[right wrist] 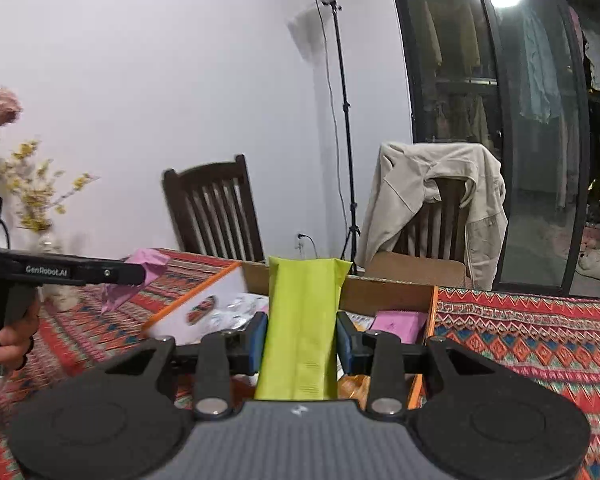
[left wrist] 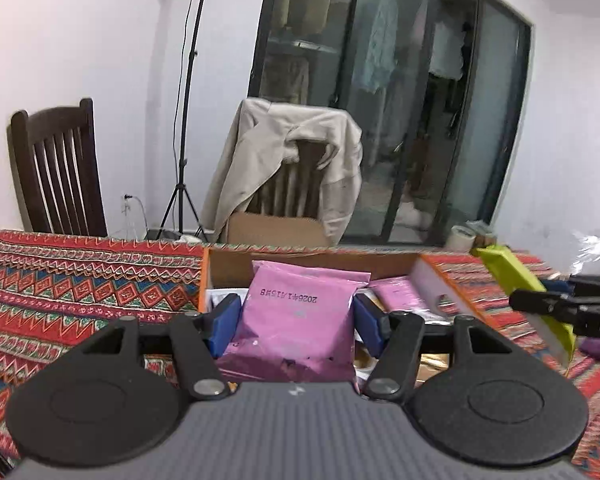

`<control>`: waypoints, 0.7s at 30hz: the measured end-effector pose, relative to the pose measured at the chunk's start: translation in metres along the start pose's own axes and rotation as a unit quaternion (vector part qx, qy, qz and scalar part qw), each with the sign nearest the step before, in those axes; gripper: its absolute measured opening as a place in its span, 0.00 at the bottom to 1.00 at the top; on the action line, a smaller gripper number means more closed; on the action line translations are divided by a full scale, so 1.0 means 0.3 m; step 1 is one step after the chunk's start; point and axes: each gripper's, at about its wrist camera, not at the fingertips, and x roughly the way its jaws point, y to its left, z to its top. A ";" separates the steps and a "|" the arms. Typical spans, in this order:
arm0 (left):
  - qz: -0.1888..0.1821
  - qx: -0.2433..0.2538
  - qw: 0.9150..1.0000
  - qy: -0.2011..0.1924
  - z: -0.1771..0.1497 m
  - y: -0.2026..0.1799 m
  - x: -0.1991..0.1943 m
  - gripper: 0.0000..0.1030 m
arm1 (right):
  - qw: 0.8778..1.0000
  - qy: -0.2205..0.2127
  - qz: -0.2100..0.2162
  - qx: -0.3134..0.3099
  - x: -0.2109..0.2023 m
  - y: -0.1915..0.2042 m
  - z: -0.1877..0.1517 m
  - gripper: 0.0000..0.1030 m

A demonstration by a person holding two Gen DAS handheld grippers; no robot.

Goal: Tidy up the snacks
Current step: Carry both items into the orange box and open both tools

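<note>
A: Both claws are loaded. The left gripper pinches a pink packet across its width, held up above the open cardboard box on the patterned tablecloth.

B: And the right gripper clamps a lime-green packet by its sides, over that same box.

A: They look light and soft, I'd say, crinkly film that buckles if squeezed hard. Mid-body grips like these seem right.

B: The pink one's matte with a printed date code; the green one's long, narrow, crimped at the top. More pink packets lie in the box.
</note>
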 end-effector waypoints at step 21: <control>0.015 0.028 0.998 0.048 -0.082 0.011 0.252 0.68 | 0.985 0.083 -0.135 -0.073 0.458 -0.064 -0.105 0.38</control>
